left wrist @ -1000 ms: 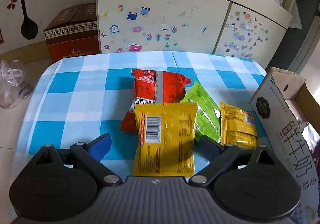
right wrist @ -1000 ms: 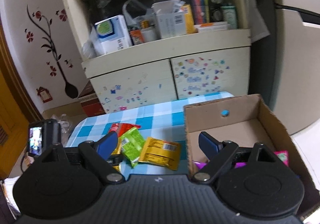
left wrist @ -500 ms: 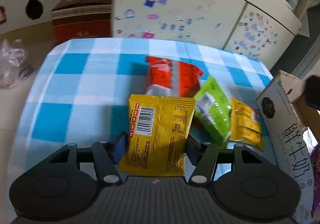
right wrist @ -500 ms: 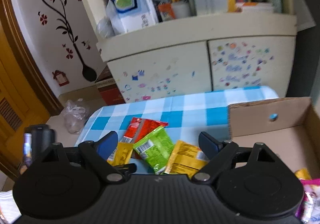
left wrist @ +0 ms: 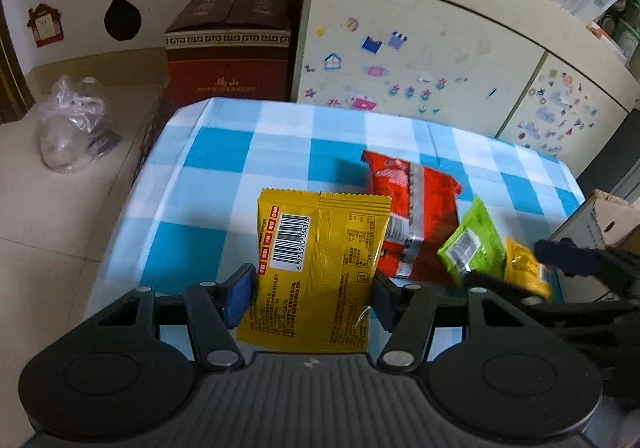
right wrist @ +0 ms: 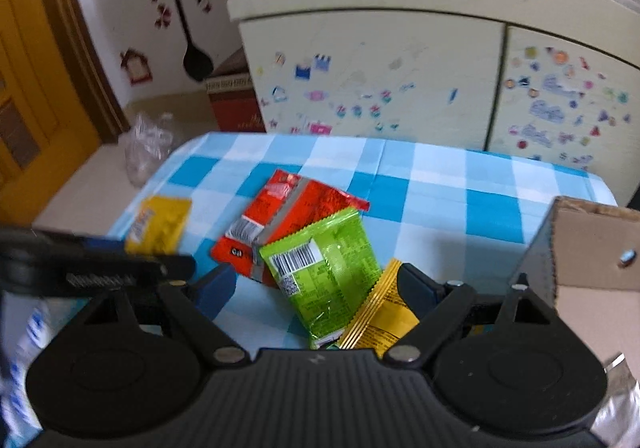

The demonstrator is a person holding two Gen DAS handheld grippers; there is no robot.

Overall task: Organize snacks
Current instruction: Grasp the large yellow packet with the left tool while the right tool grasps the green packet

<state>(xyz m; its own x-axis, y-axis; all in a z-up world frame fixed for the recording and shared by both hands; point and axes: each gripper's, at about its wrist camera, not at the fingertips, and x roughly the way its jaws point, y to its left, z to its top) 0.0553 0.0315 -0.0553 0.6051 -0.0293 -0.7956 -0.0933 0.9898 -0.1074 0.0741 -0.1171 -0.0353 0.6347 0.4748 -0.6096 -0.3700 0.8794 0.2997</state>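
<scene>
1. The left gripper (left wrist: 310, 290) pinches the yellow packet (left wrist: 320, 268) by its sides, lifted to carry.
2. The right gripper (right wrist: 316, 282) hangs open over the green packet (right wrist: 324, 274).
3. The cardboard box (right wrist: 592, 248), right of the green packet, likely collects snacks.

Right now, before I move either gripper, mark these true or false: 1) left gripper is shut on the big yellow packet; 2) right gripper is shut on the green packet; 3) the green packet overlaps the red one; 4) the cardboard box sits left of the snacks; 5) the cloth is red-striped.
1) True: the left gripper pinches the big yellow packet.
2) False: the right gripper is open around the green packet.
3) True: it lies over the red packet.
4) False: the cardboard box is on their right.
5) False: the cloth is blue-and-white checked.
</scene>
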